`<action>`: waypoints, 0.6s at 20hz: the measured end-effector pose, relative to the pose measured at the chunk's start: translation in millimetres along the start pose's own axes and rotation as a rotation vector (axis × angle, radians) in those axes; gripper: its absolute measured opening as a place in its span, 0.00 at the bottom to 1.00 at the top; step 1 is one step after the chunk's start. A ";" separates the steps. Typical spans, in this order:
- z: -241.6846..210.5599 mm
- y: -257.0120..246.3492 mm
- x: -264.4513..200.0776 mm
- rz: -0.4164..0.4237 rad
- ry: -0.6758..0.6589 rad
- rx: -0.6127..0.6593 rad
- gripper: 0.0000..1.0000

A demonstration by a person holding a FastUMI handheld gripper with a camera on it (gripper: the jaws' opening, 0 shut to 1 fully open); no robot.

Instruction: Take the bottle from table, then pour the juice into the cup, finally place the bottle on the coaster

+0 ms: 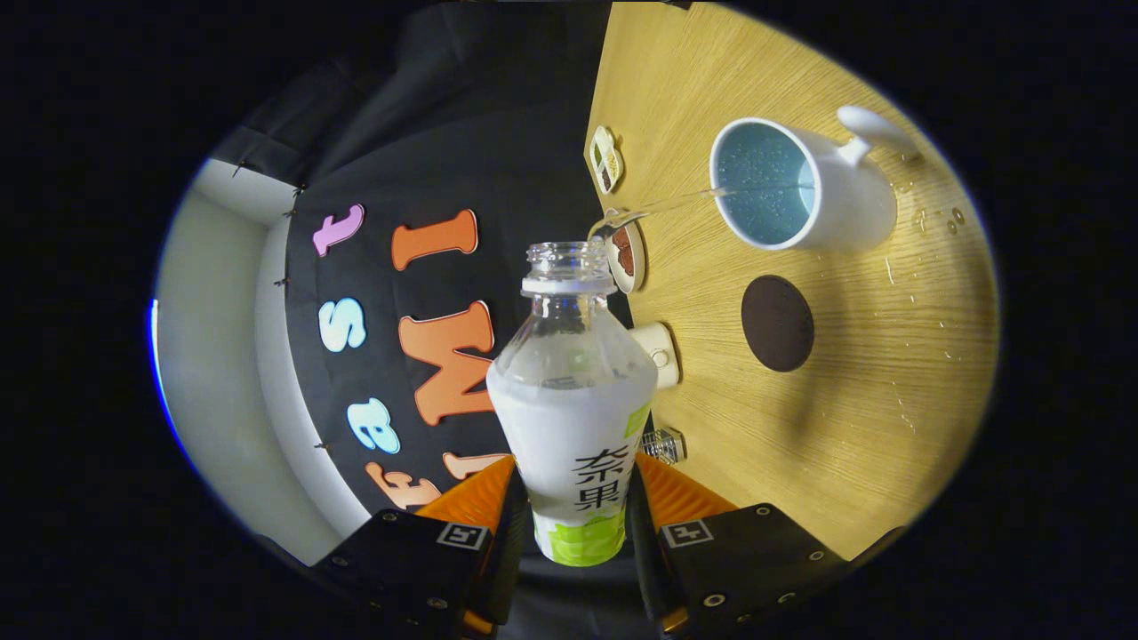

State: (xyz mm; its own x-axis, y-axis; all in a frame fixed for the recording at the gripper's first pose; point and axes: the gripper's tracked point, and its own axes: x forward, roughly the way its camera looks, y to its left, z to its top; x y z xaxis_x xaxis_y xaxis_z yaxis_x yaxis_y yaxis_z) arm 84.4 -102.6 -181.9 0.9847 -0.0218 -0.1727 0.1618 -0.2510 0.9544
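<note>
The tongs [576, 498] are clenched on the juice bottle [573, 418], one finger pressing each side of its labelled lower body at the bottom centre of the frame. The bottle is tipped over, its open neck pointing toward the middle of the frame, and a thin clear stream runs from its mouth to the upper right, into the white mug [805, 187] on the wooden tabletop [853, 427].

The bottle is clear plastic with a white and green sleeve, cap off, and shows clear through the shoulder above the label. It will likely handle as light and getting lighter, with thin walls that give under a hard squeeze, so the grip low on the sleeve looks sound, since the printed wrap is less slippery than bare plastic. Droplets lie on the tabletop to the right of the mug, so some liquid seems to have missed; wet plastic could slip.

The mug has a pale blue inside and its handle turned away to the upper right. The dark round coaster [777, 323] lies bare just below the mug, centre right.
</note>
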 end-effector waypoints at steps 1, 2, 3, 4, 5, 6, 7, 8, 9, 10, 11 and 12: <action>0.7 -0.6 -0.7 -0.001 -0.002 0.002 0.56; -0.7 -0.8 0.6 -0.003 0.001 0.006 0.56; -1.3 -0.1 0.8 -0.002 0.002 0.012 0.56; -2.5 1.0 2.1 0.000 0.003 0.021 0.57; -1.9 1.6 2.4 0.004 0.003 0.027 0.56; -2.7 2.6 2.7 0.004 0.004 0.031 0.56; -3.6 3.9 3.0 0.003 0.006 0.036 0.56; -3.2 5.1 1.6 0.004 0.006 0.043 0.56; -3.7 5.3 2.0 0.007 0.008 0.051 0.56; -3.7 5.6 1.9 0.010 0.008 0.058 0.56; -4.2 5.9 3.0 0.009 0.010 0.065 0.56; -4.4 6.5 2.3 0.008 0.011 0.068 0.56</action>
State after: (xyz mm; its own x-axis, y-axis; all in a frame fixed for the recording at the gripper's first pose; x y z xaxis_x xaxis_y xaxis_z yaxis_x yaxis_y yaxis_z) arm 88.0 -100.0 -175.0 0.9866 -0.0136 -0.1625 0.1499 -0.3163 0.9367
